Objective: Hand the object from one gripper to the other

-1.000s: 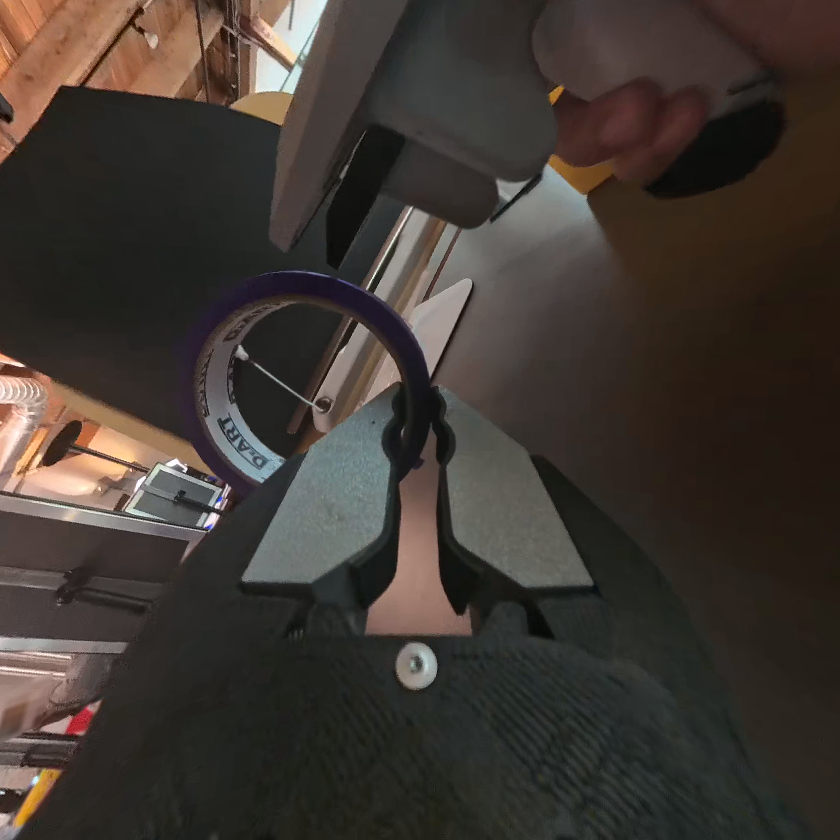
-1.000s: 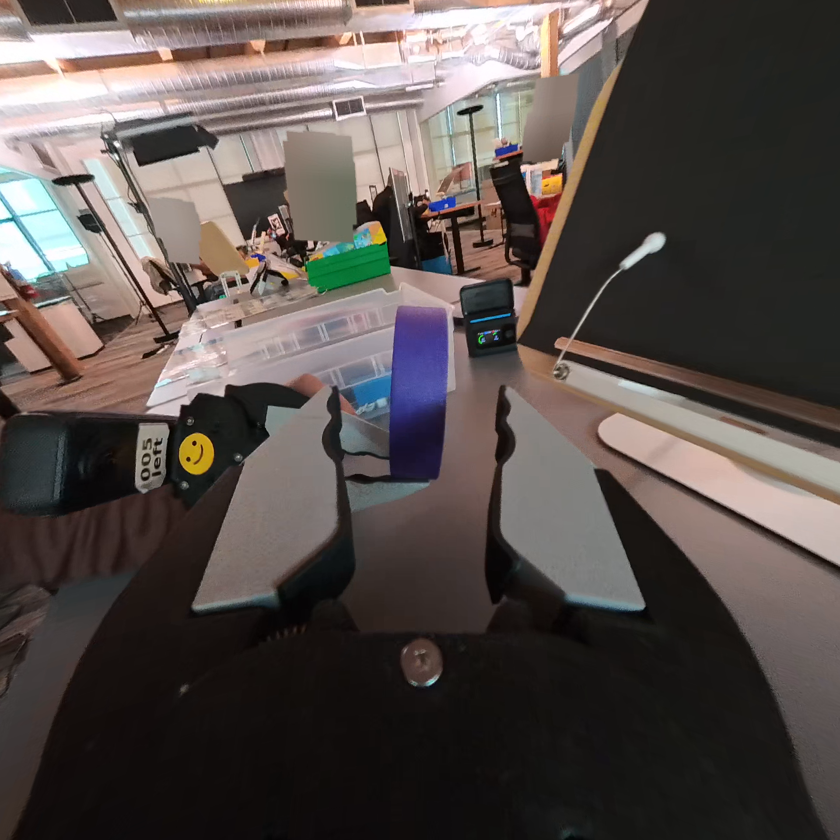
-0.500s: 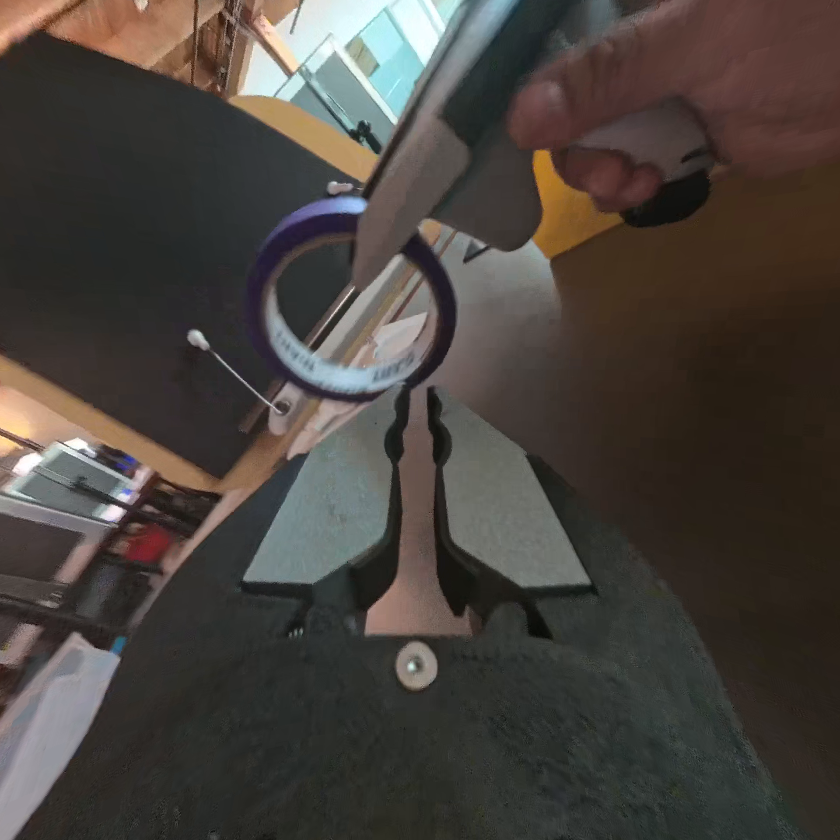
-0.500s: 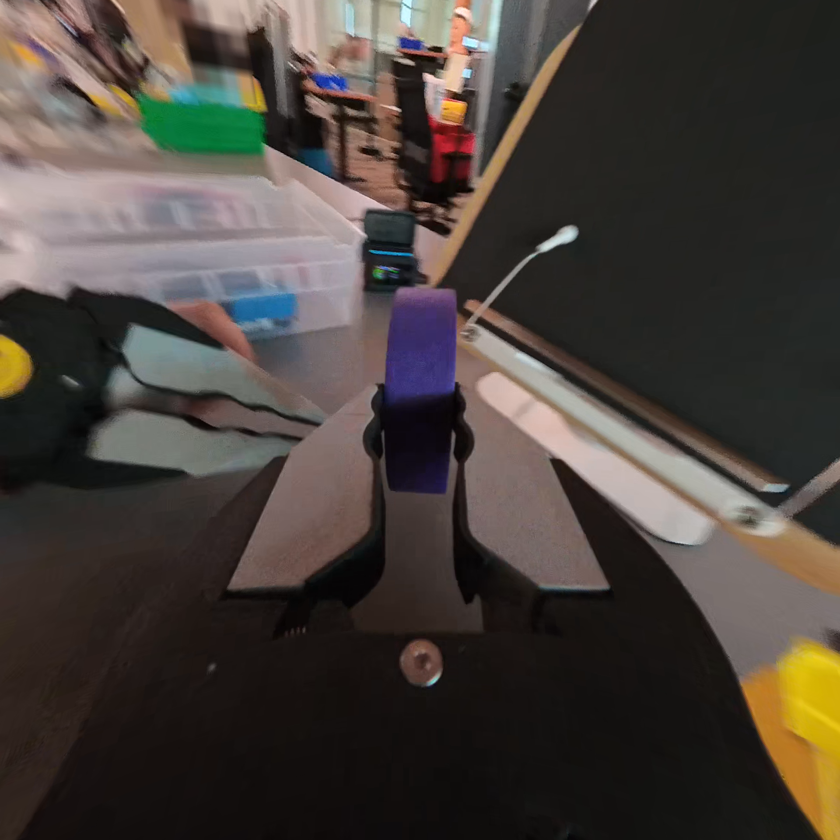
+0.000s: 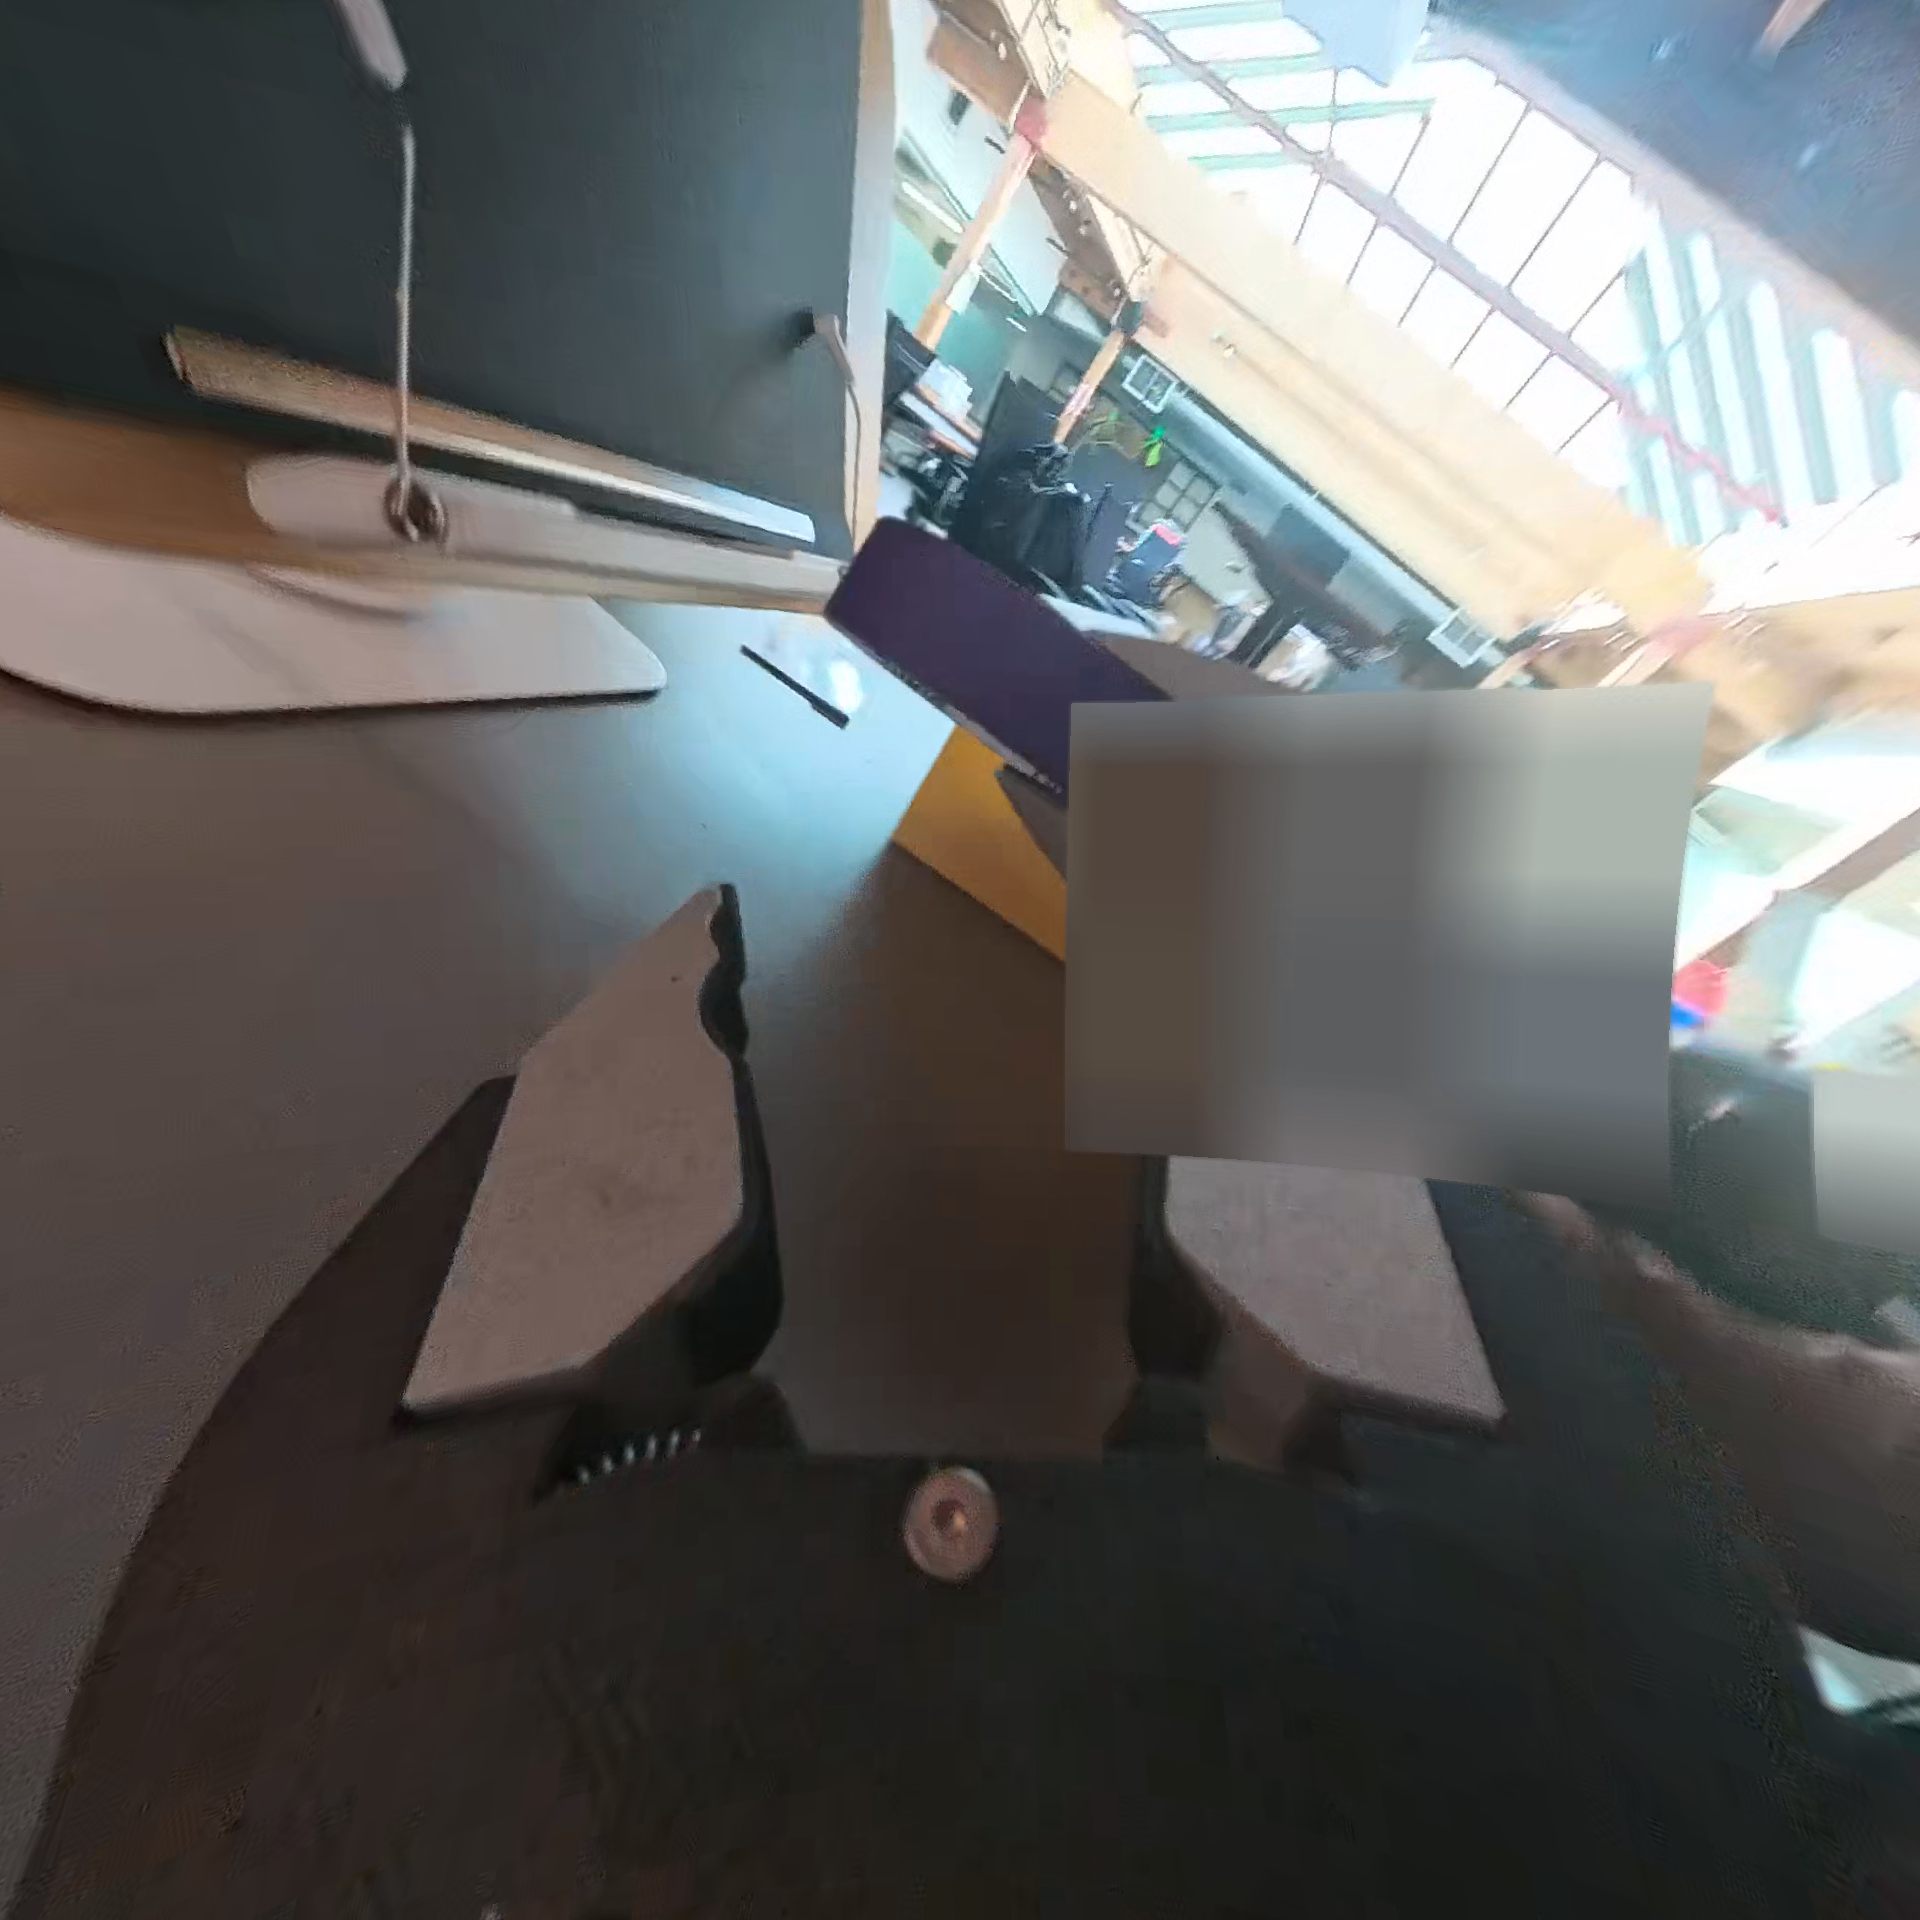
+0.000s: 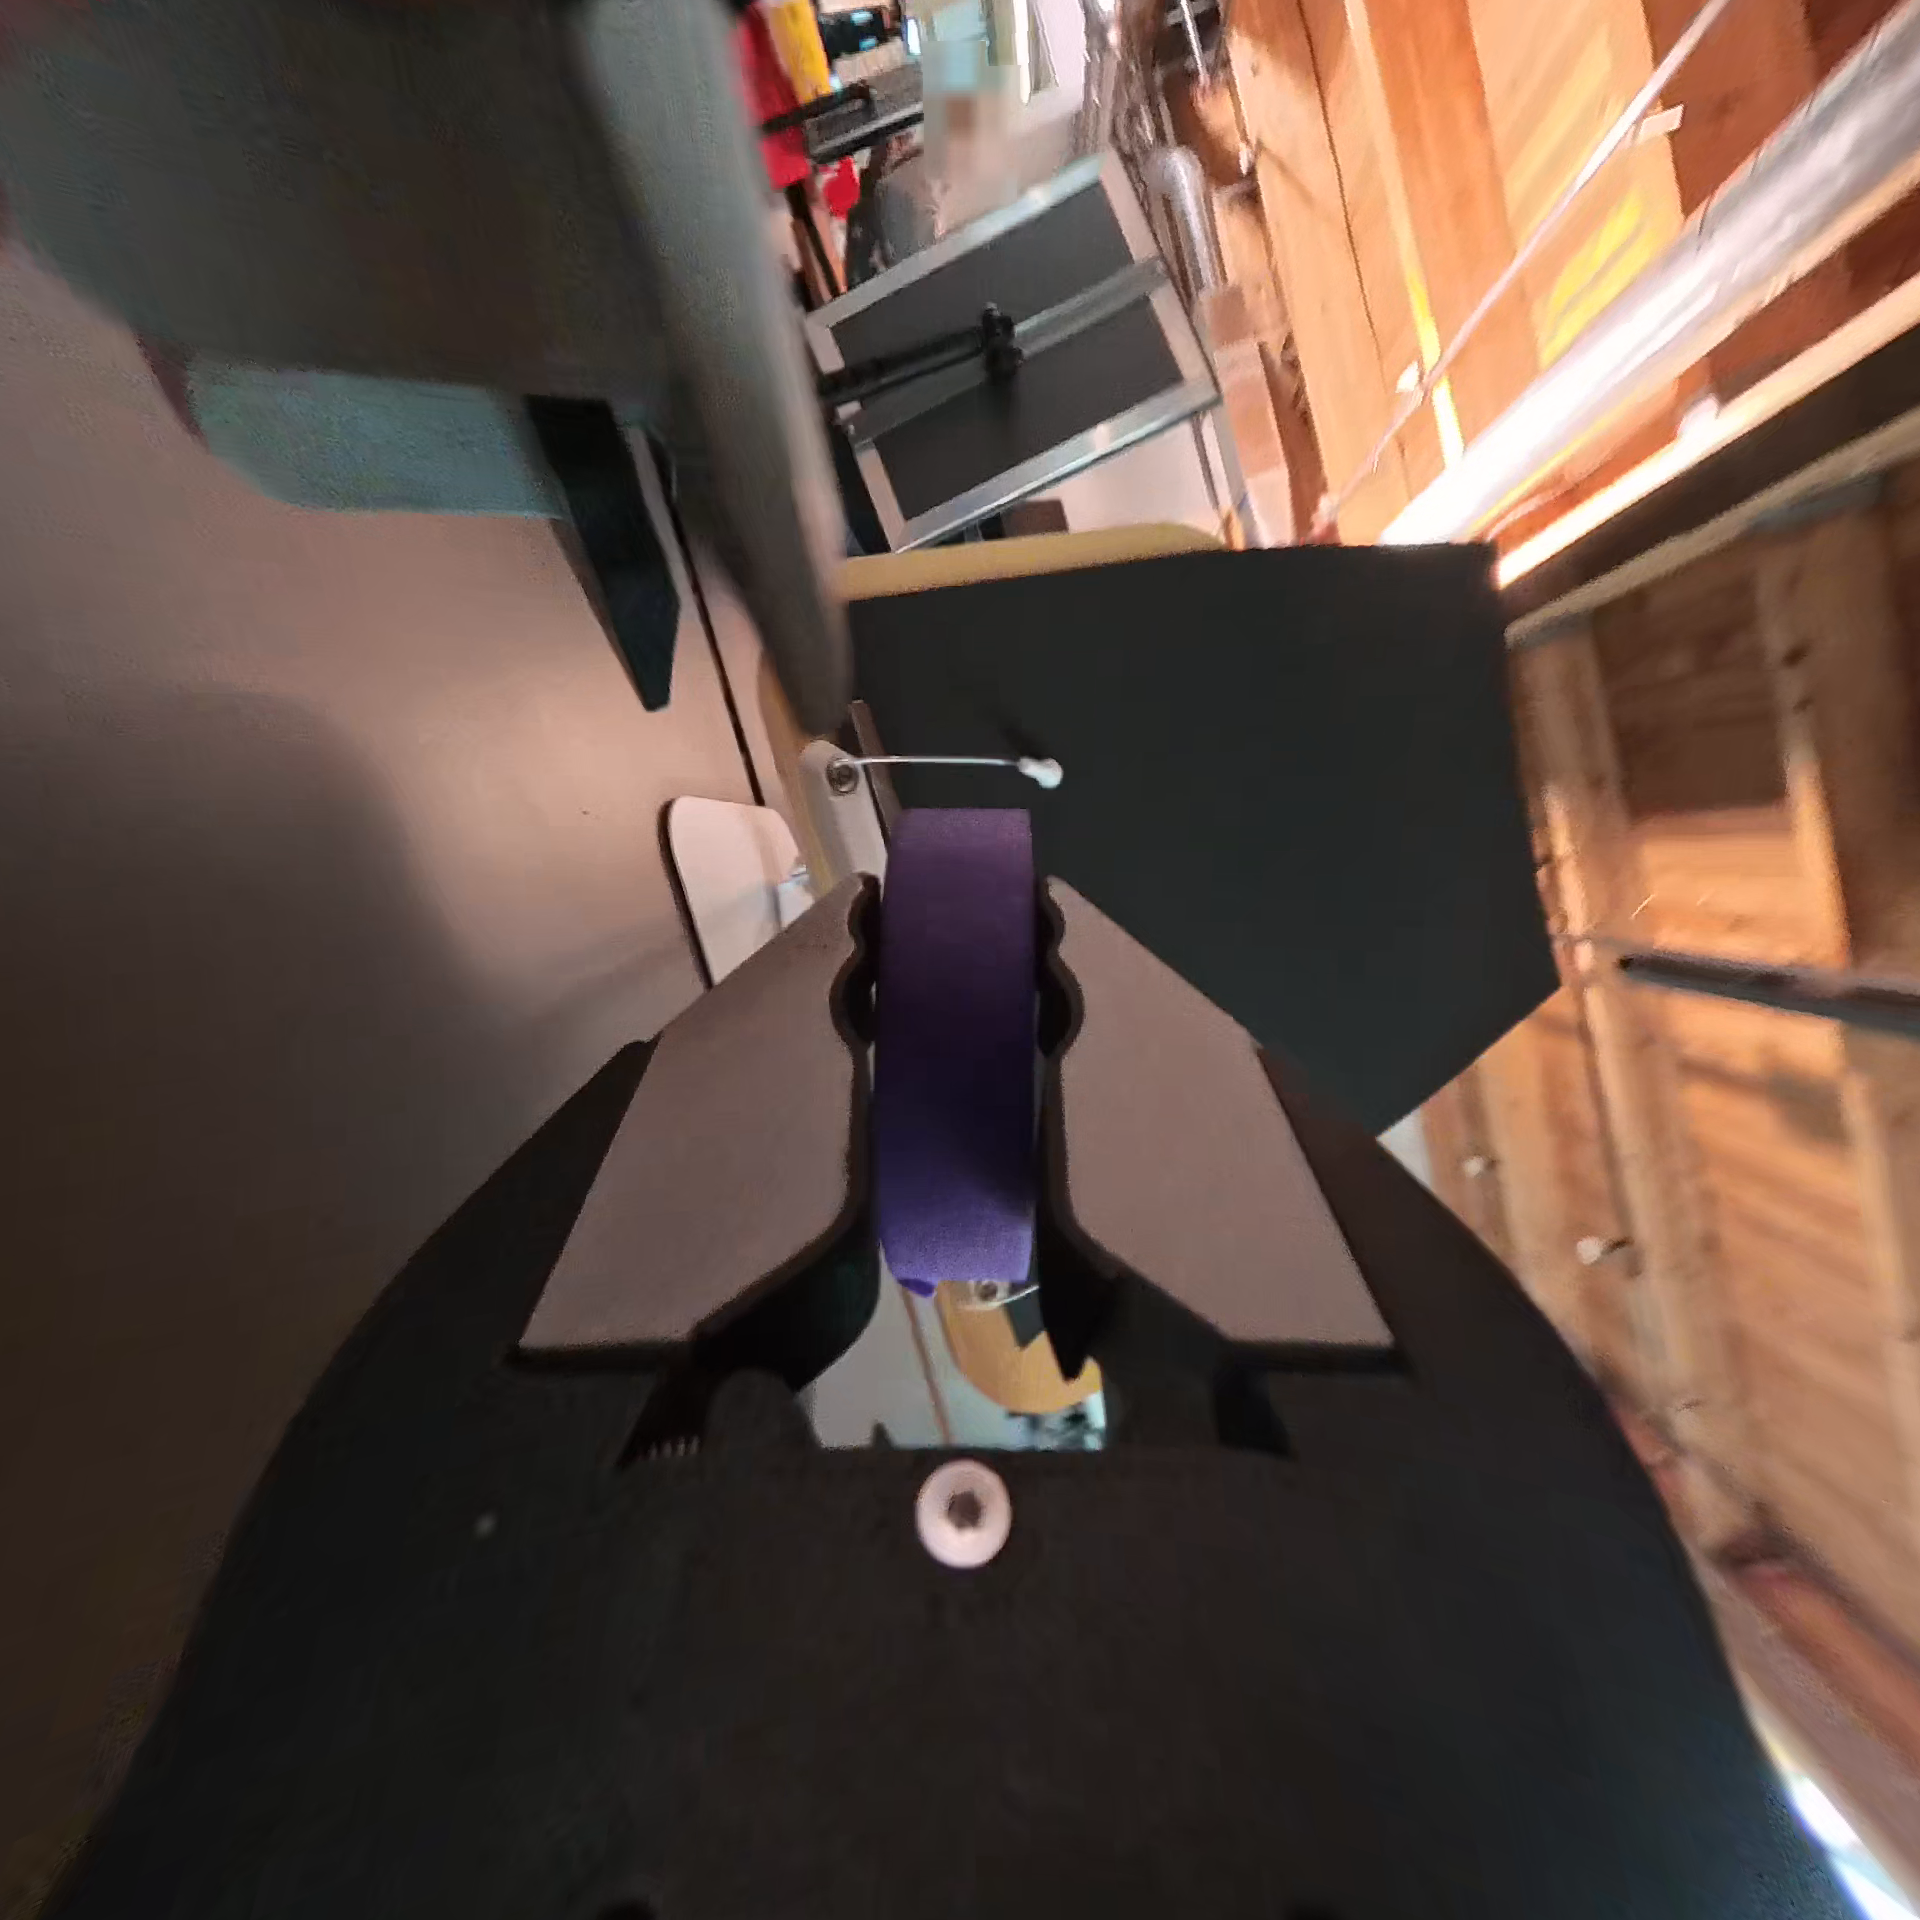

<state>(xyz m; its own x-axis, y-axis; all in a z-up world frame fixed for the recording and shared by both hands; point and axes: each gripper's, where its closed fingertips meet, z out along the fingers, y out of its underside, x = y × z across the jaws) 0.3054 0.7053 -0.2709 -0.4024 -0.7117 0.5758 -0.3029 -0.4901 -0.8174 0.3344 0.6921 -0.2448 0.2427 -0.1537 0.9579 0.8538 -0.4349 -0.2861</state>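
My right gripper (image 6: 956,914) is shut on a purple tape roll (image 6: 956,1039), with both pads pressed on its flat sides. The roll stands edge-on between the fingers. In the left wrist view the same roll (image 5: 966,644) shows ahead and above, clear of my left gripper (image 5: 951,914). The left gripper is wide open and empty over the grey table (image 5: 312,935). Its left finger (image 5: 665,1039) shows, and its right fingertip is behind a blurred patch. In the right wrist view the left gripper (image 6: 644,343) is a blurred grey shape at the upper left.
A black board (image 6: 1195,779) with a thin wire peg (image 6: 1039,771) and a white base plate (image 6: 727,883) stands just beyond the roll. The board (image 5: 520,208), wire (image 5: 405,312) and base (image 5: 312,644) also show in the left wrist view. A yellow piece (image 5: 977,862) lies by the table edge.
The right gripper closed on the roll while the left still held it. The left pads then let go and opened wide. Both grippers have swung apart, the roll staying in the right one.
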